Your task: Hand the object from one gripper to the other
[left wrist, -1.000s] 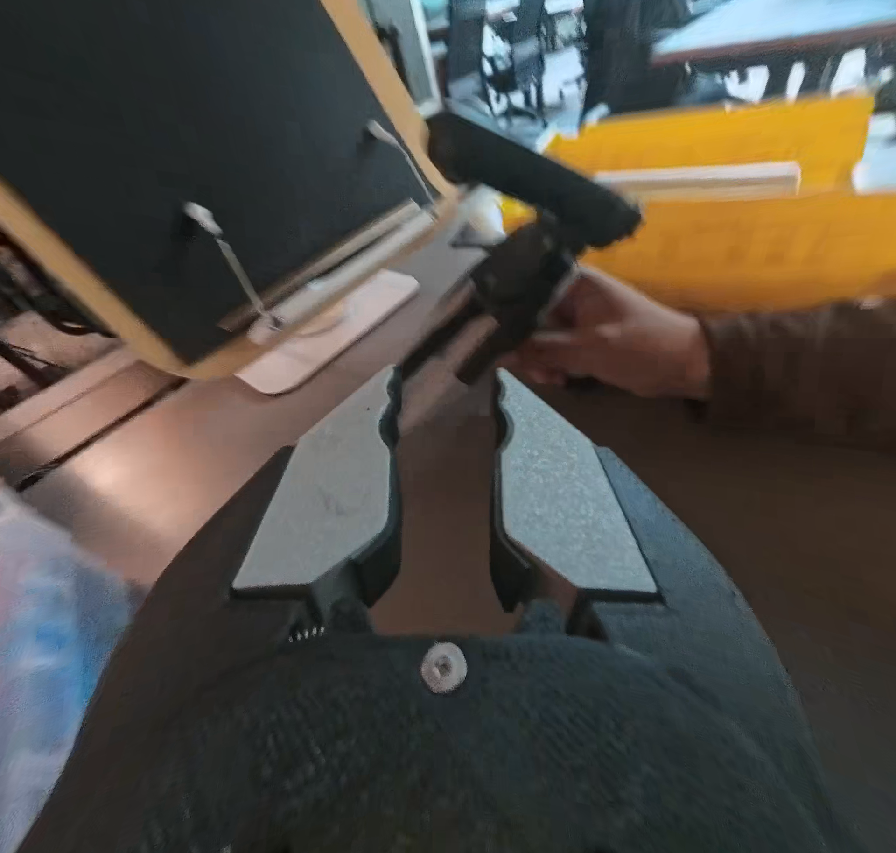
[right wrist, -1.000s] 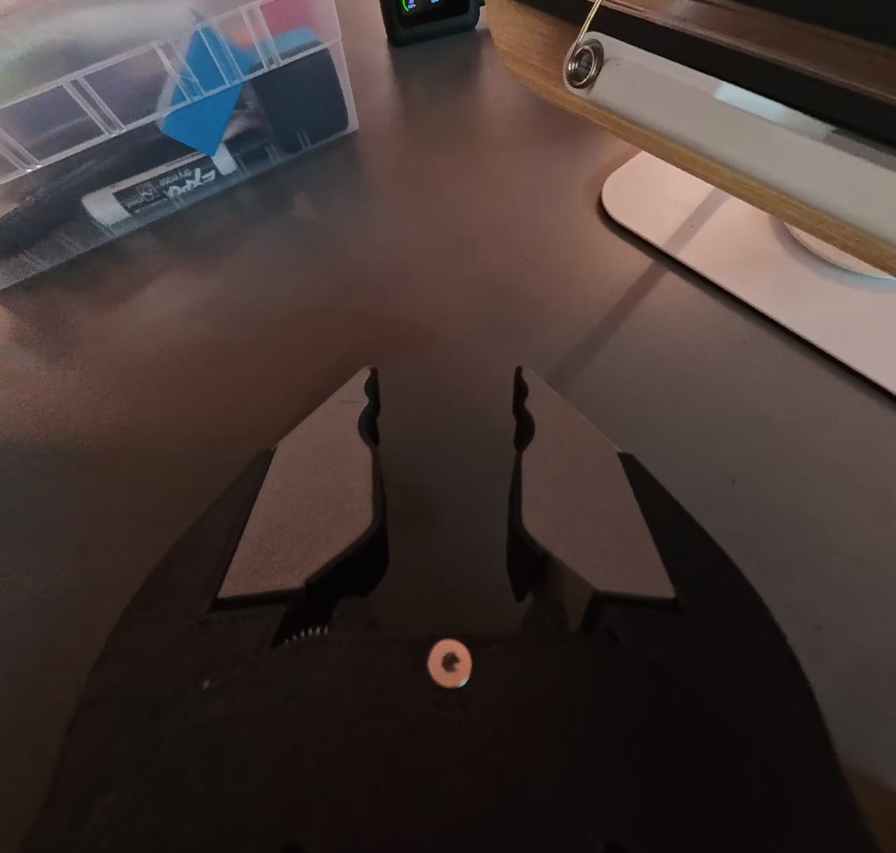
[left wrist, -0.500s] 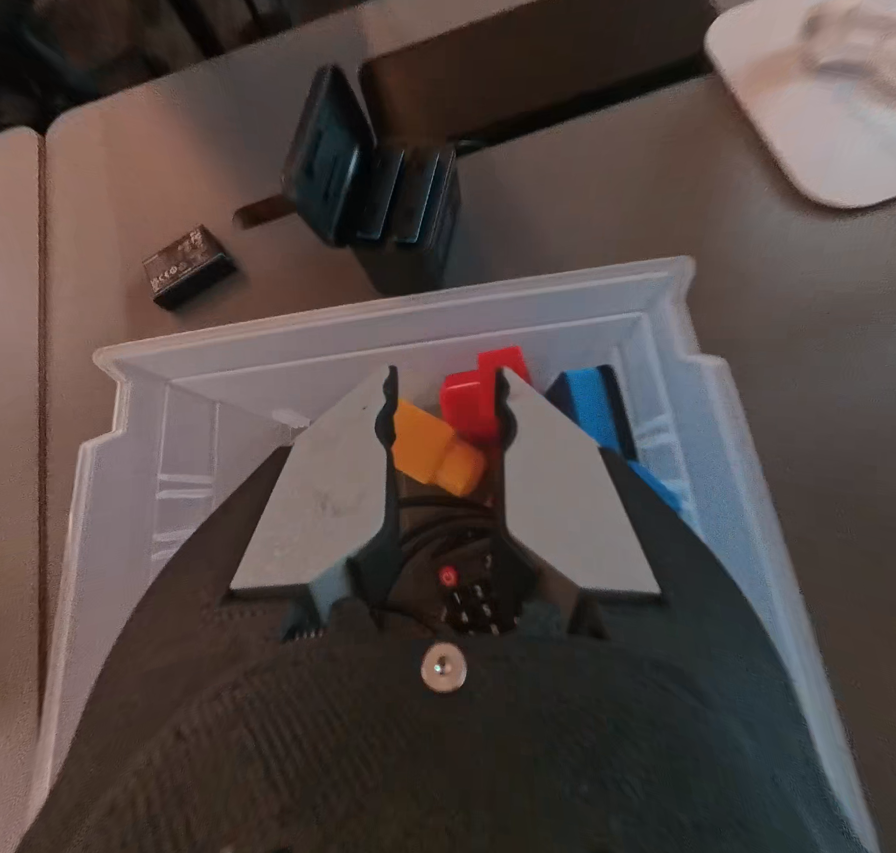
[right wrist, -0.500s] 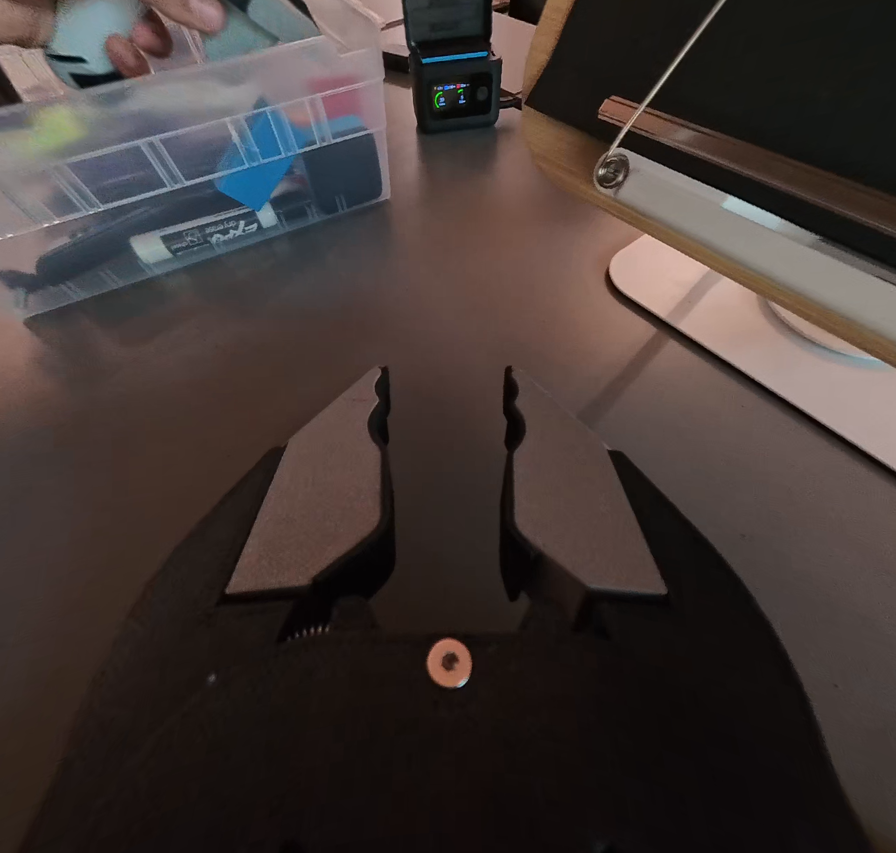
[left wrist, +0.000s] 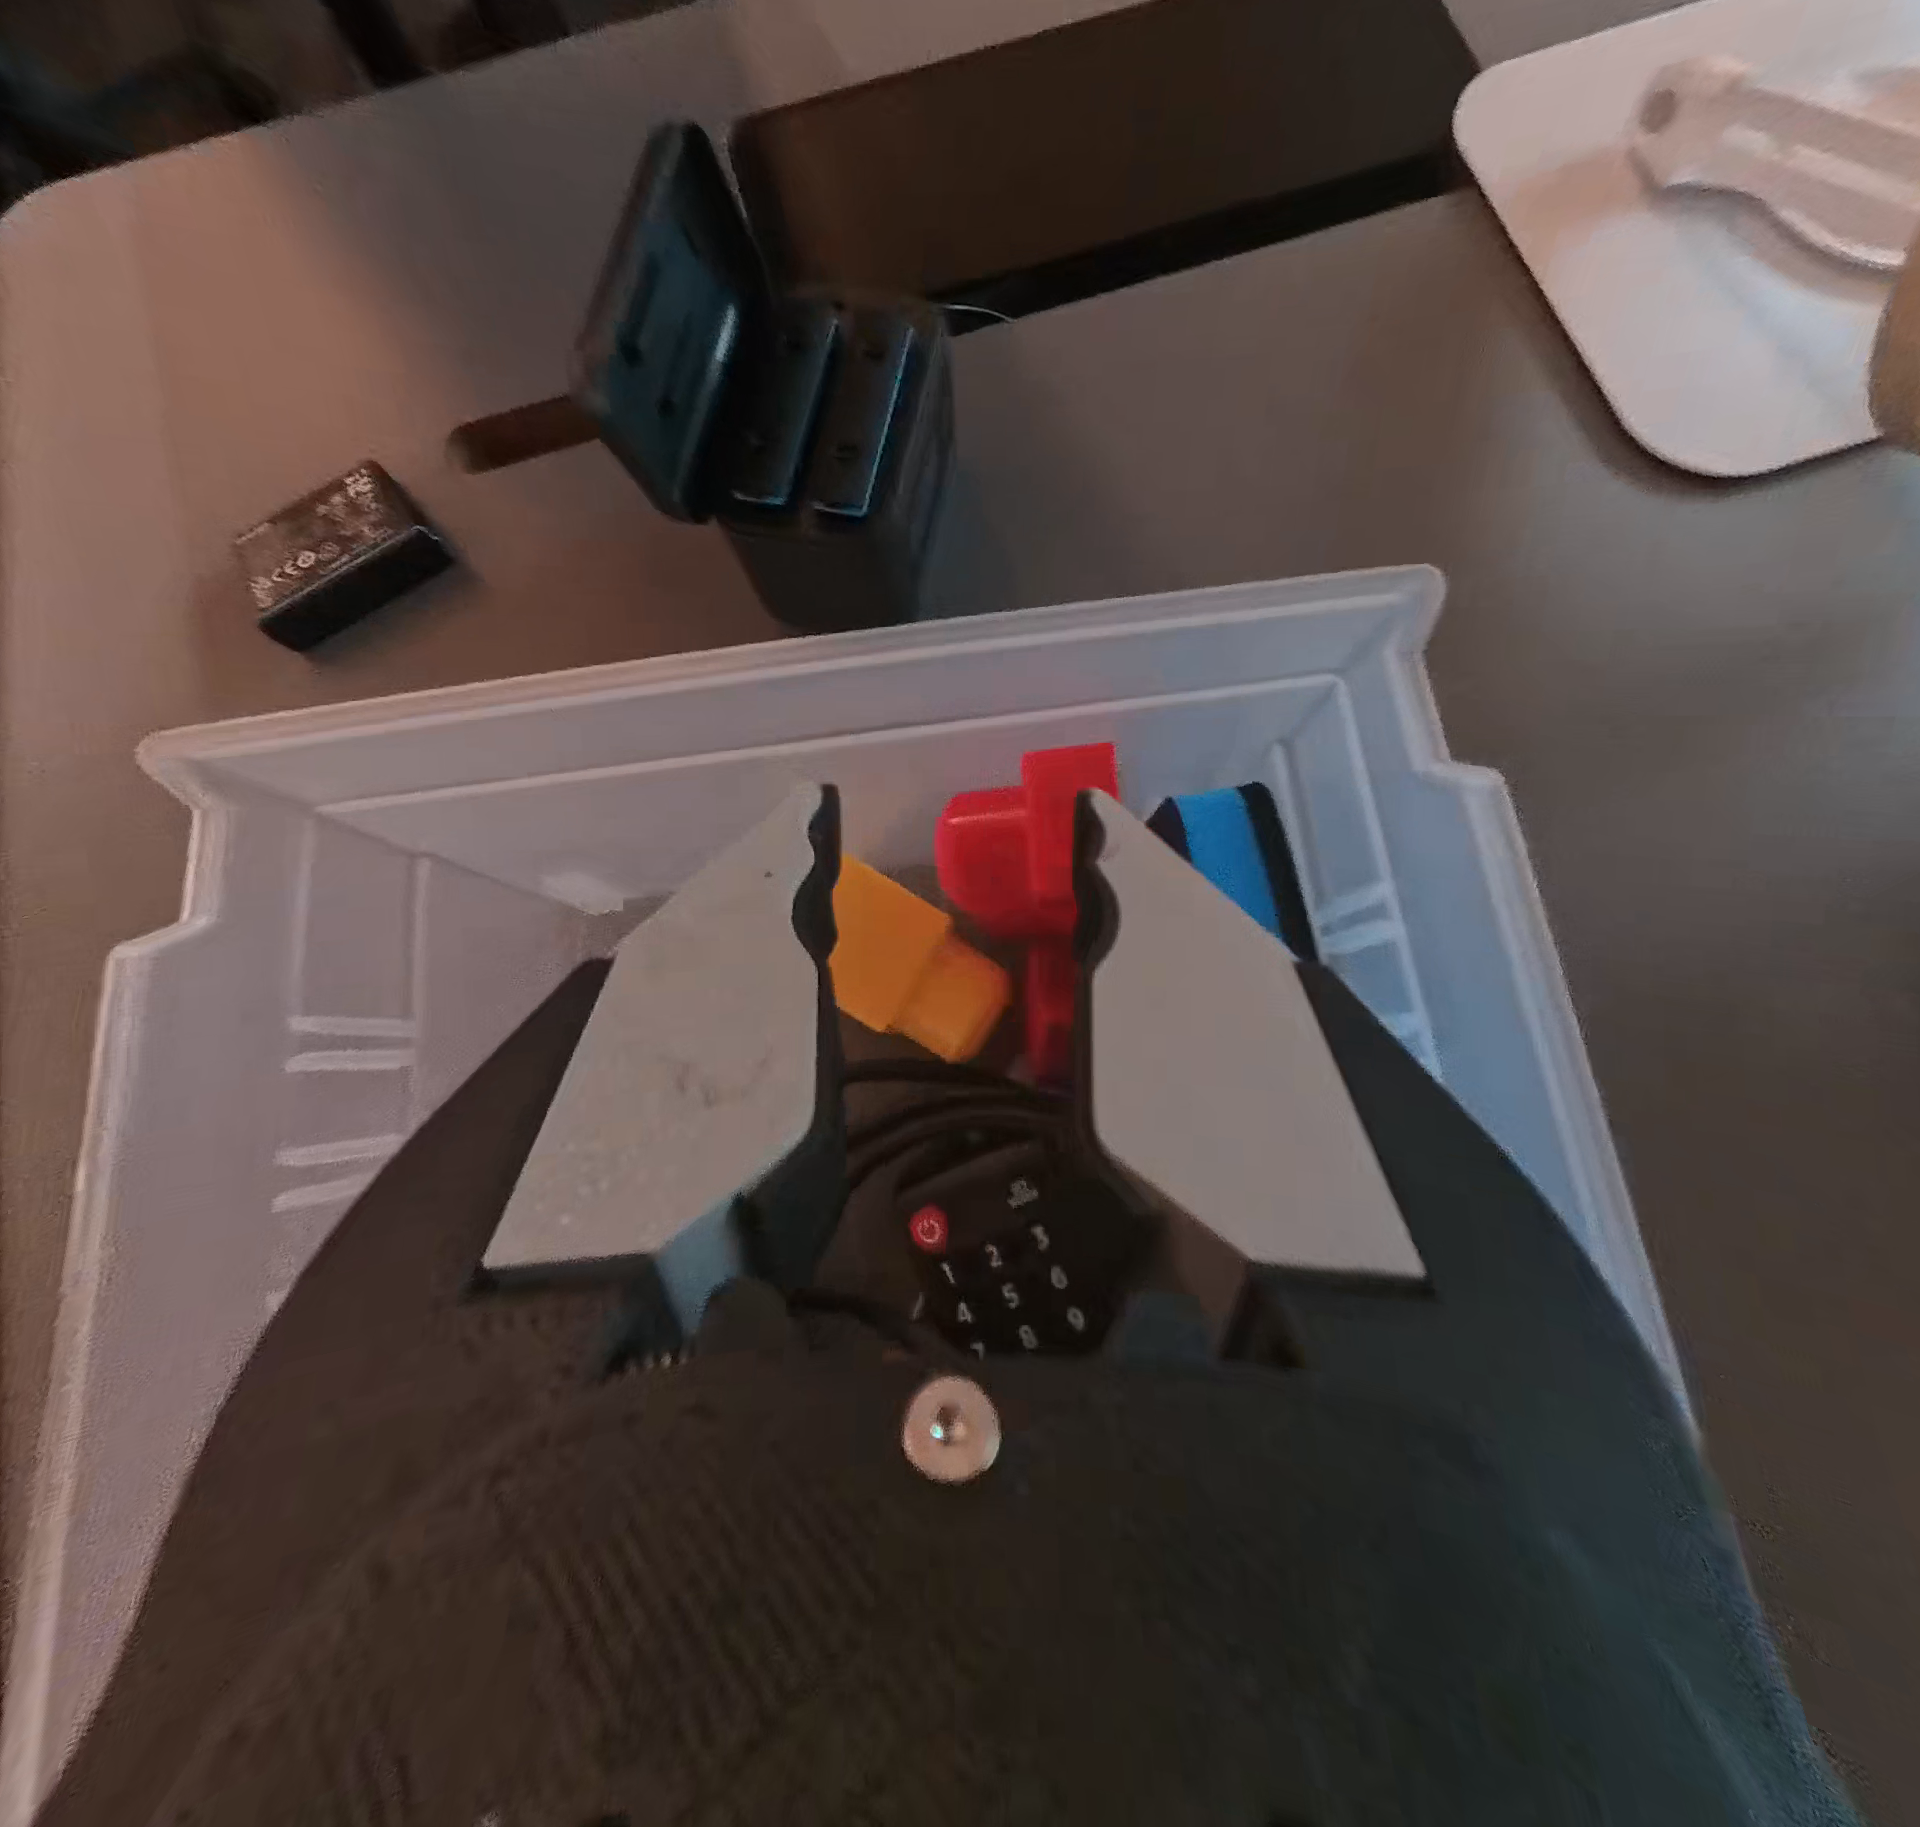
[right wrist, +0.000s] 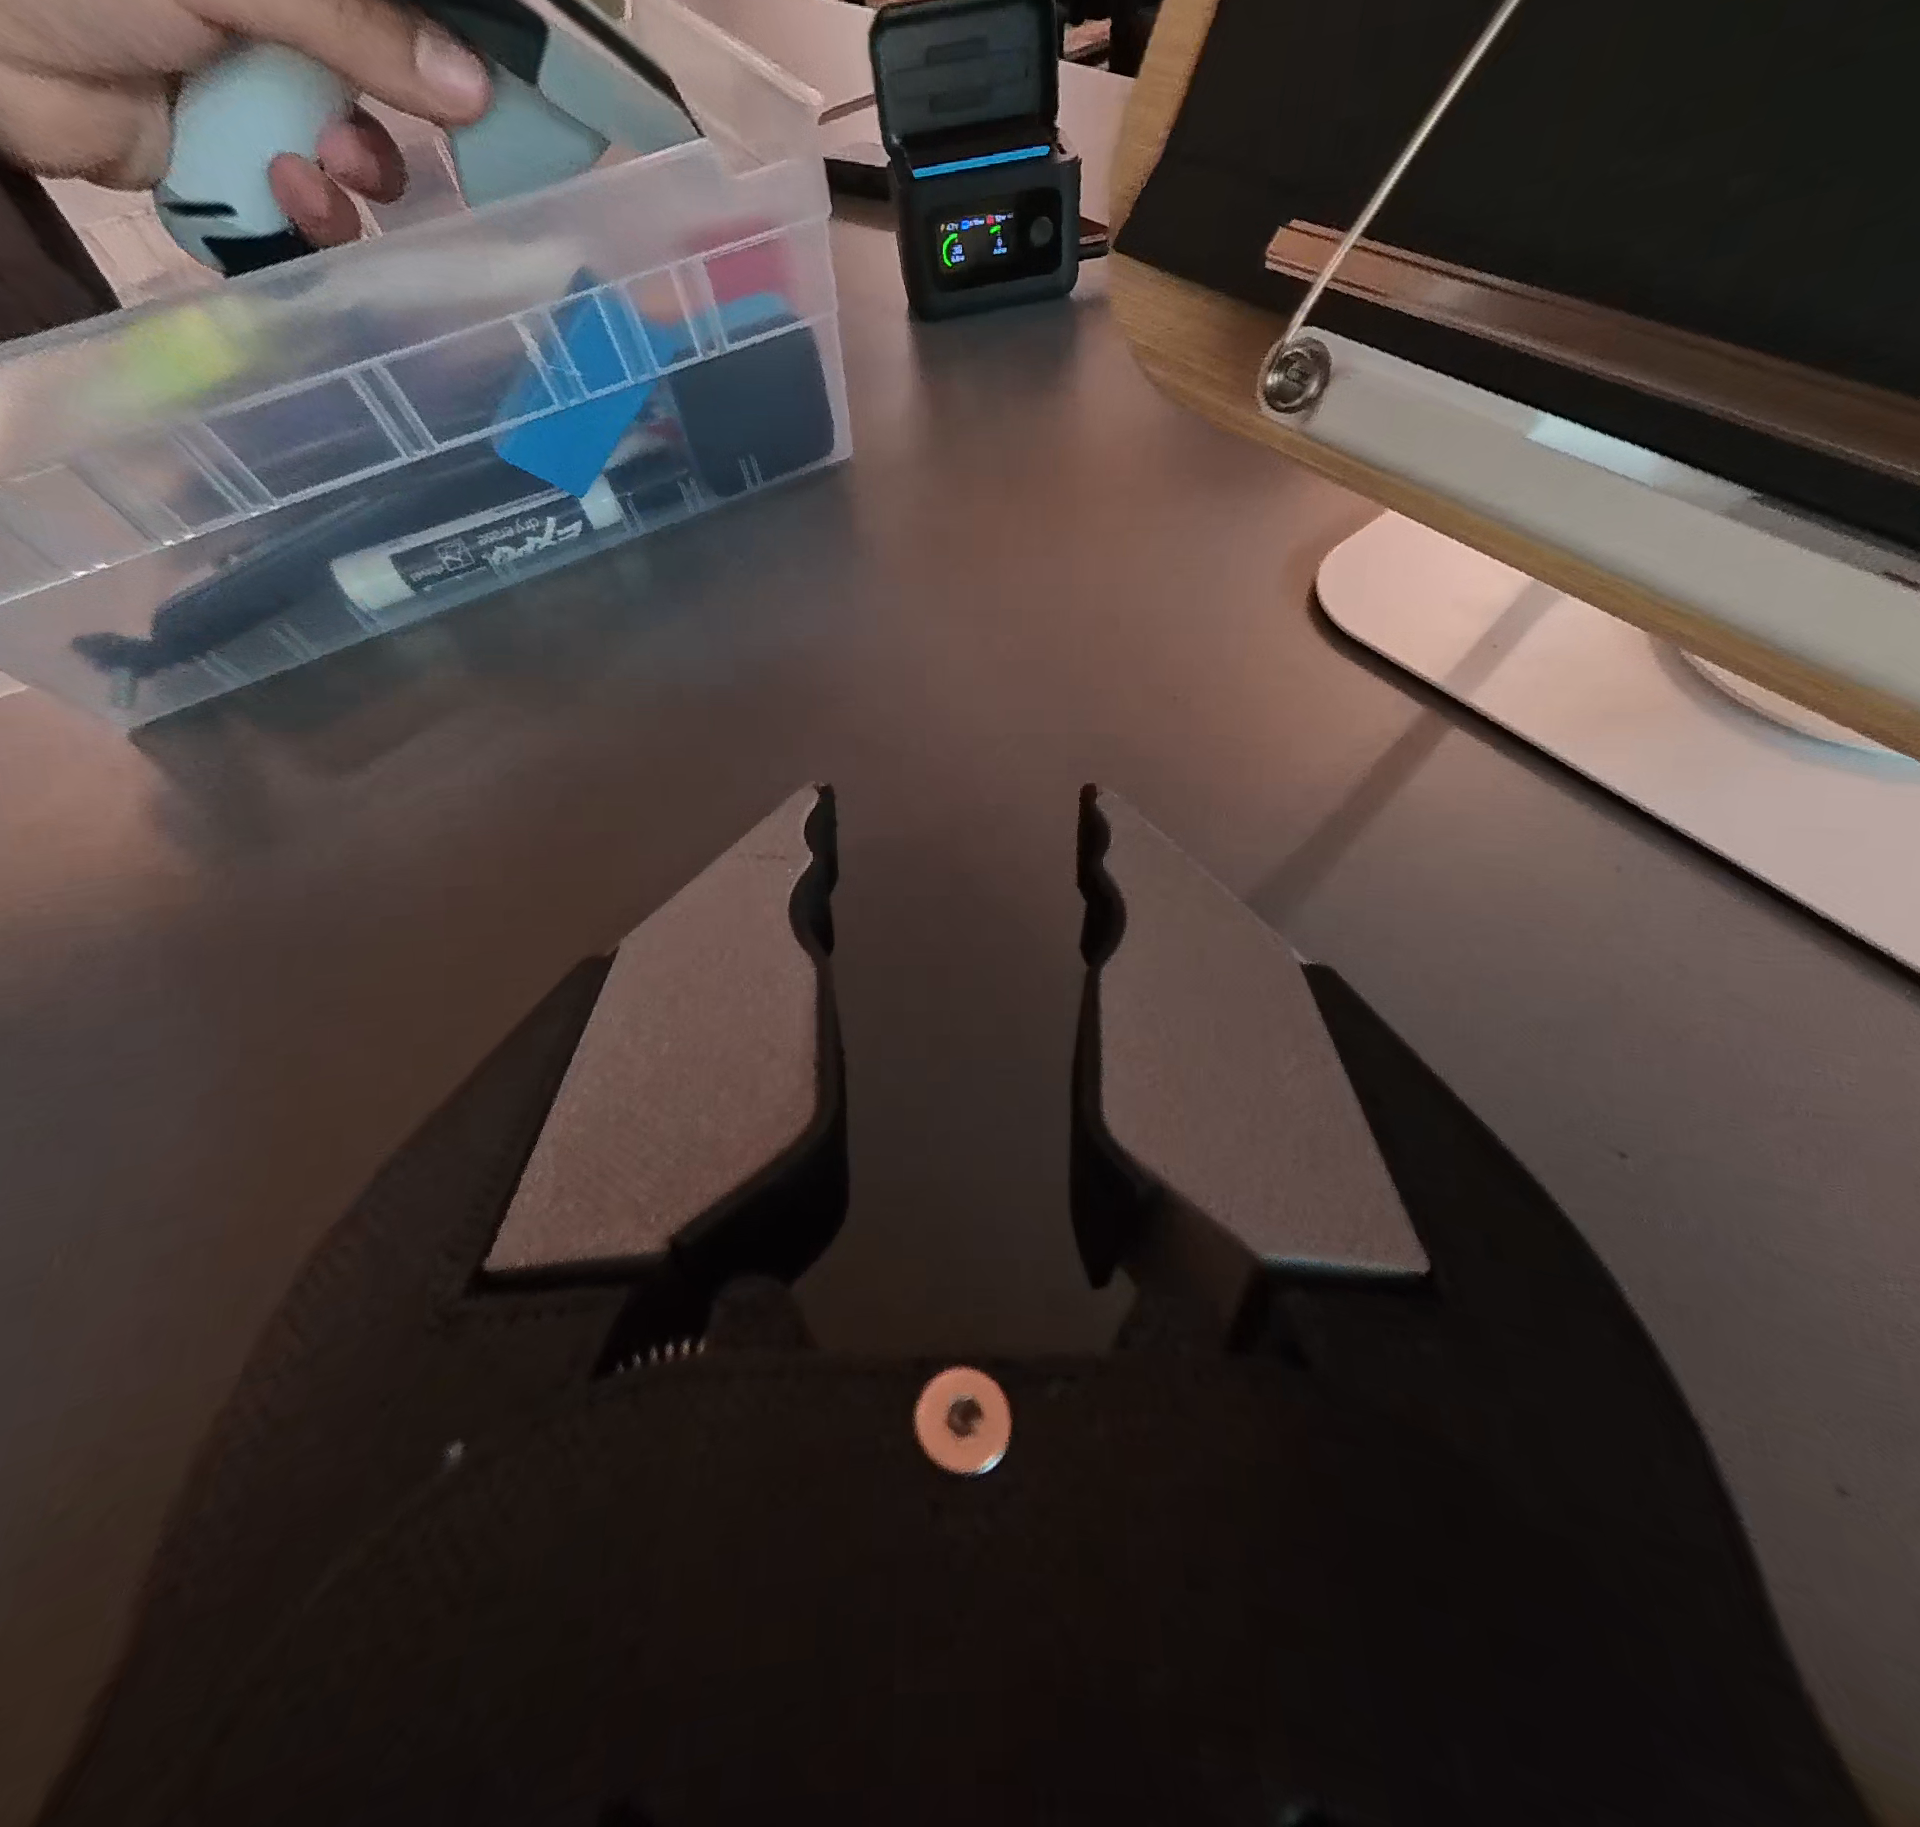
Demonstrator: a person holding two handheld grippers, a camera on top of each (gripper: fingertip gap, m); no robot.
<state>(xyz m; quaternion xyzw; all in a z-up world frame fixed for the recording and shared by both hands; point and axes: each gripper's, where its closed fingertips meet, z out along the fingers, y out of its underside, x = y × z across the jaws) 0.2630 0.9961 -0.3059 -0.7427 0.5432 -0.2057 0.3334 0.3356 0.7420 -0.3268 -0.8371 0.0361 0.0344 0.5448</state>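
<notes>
My left gripper [left wrist: 951, 811] is open and empty, pointing down into a clear plastic box [left wrist: 727, 697]. Between its fingers I see an orange block [left wrist: 914, 956], a red block [left wrist: 1013, 842] and a black remote control [left wrist: 987, 1258]; a blue block [left wrist: 1226, 863] lies to the right. My right gripper [right wrist: 954, 811] is open and empty, low over the dark table [right wrist: 987, 634]. In the right wrist view the left gripper [right wrist: 561, 63], held by a hand [right wrist: 156, 21], reaches into the box [right wrist: 416, 406], which also holds a black marker [right wrist: 478, 551].
A black charger case with its lid open [left wrist: 769, 406] [right wrist: 982, 177] stands behind the box, and a small black battery [left wrist: 343, 556] lies left of it. A wooden book stand with a white base [right wrist: 1558, 634] [left wrist: 1683, 260] is at the right. The gap from one gripper's tips to the other's is roughly 25 centimeters.
My left gripper swung from facing the right gripper and the stand to pointing down into the box, then dropped slightly closer. My right gripper tilted up and its jaws narrowed a little.
</notes>
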